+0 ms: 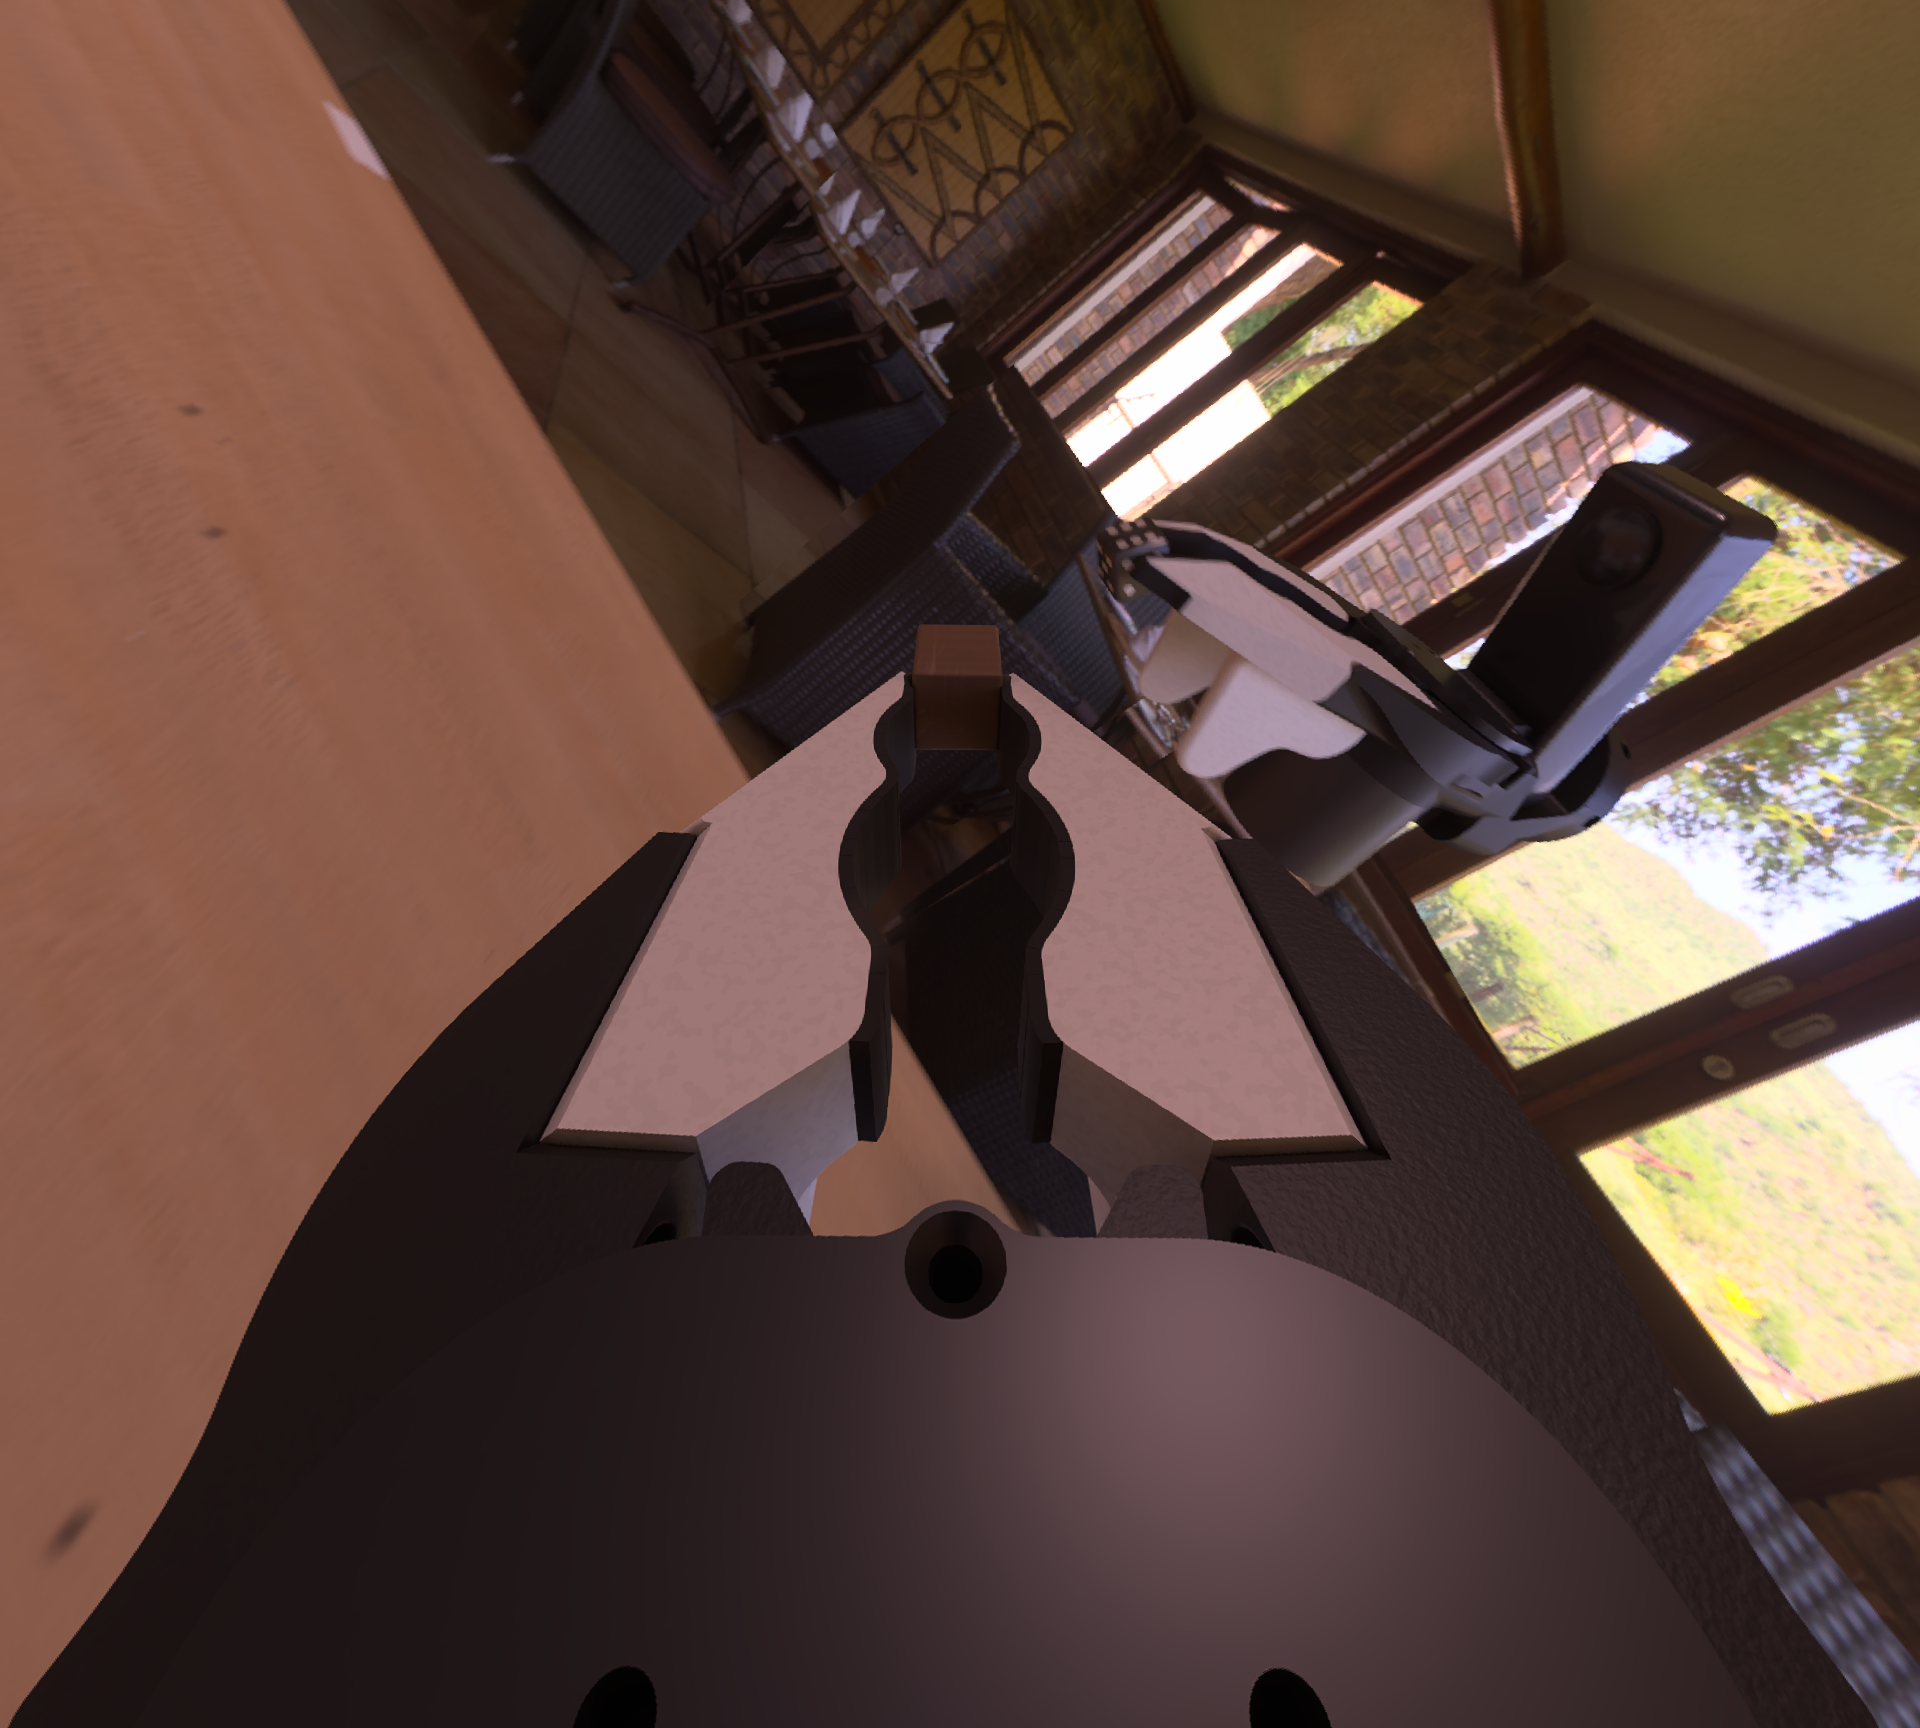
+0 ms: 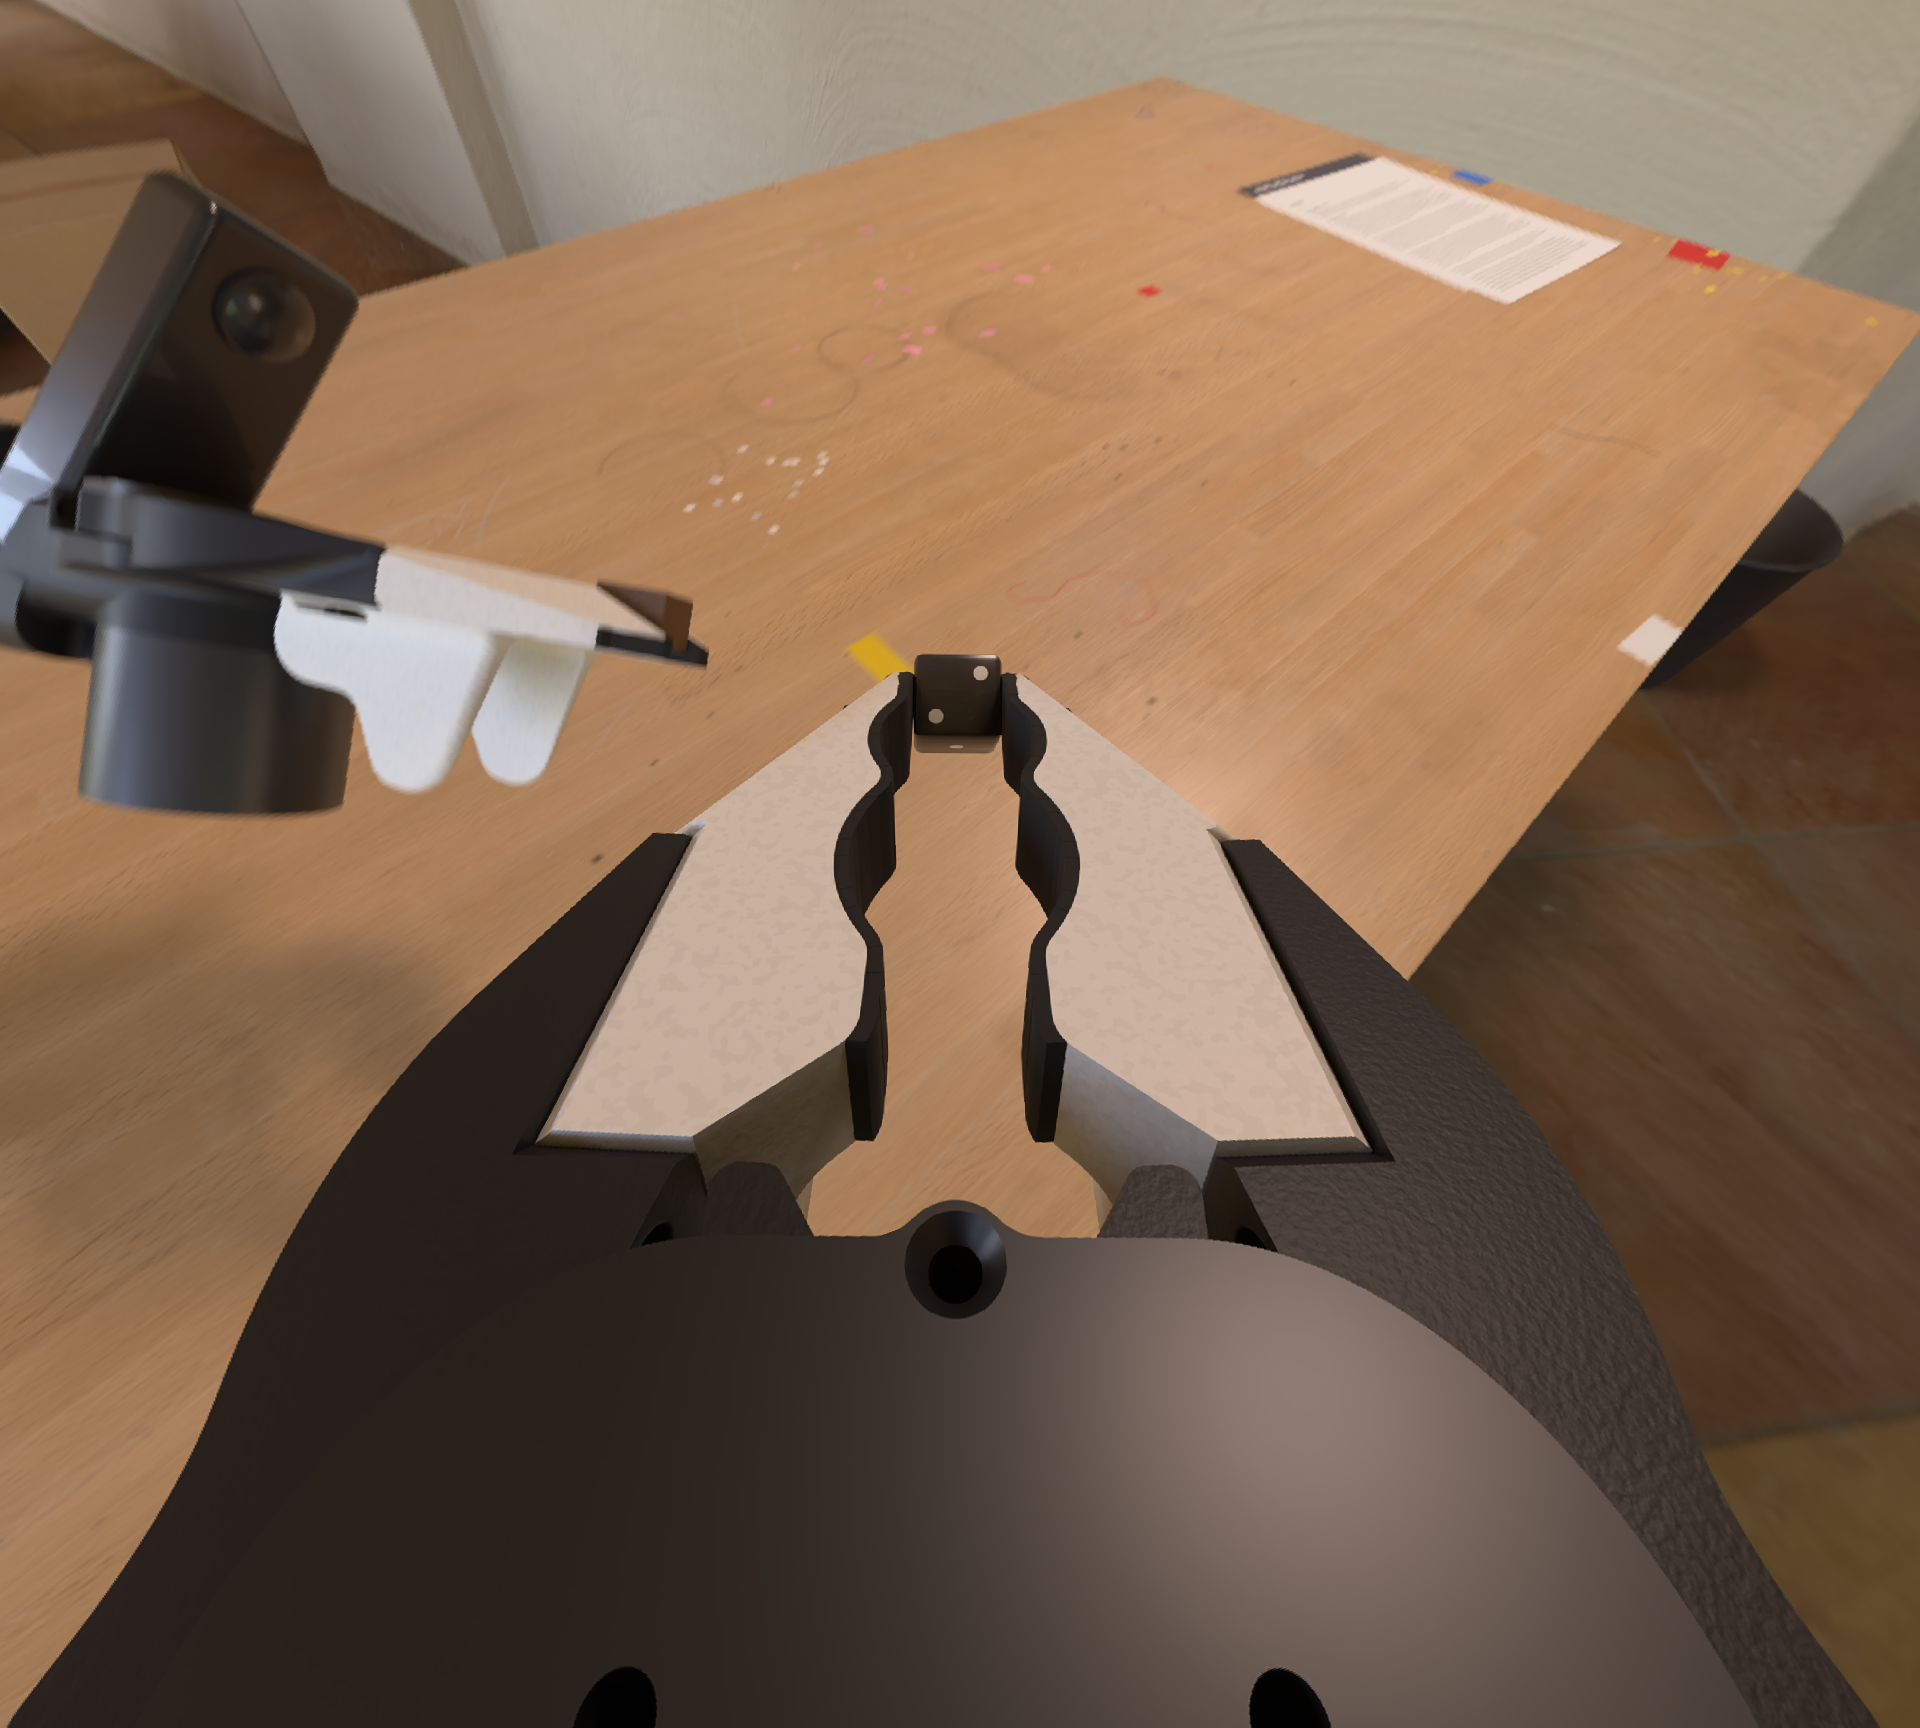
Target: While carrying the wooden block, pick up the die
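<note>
My left gripper [image 1: 956, 702] is shut on a small brown wooden block [image 1: 956, 691] held at its fingertips, lifted off the table and rolled sideways. It also shows in the right wrist view [image 2: 665, 624] at the left, above the table, with the wooden block [image 2: 665, 610] at its tips. My right gripper [image 2: 956, 707] is shut on a black die [image 2: 956, 704] with white pips, held at its fingertips above the wooden table [image 2: 1247, 483]. The right gripper also shows in the left wrist view [image 1: 1138, 561], with the die [image 1: 1127, 548] at its tips.
A printed sheet of paper [image 2: 1439, 224] lies at the table's far right. Small red [image 2: 1697, 255], yellow [image 2: 876, 652] and white [image 2: 1650, 639] patches and scattered flecks mark the tabletop. The table edge runs down the right, with tiled floor [image 2: 1714, 1055] beyond. A dark bowl-like object [image 2: 1766, 577] sits under the edge.
</note>
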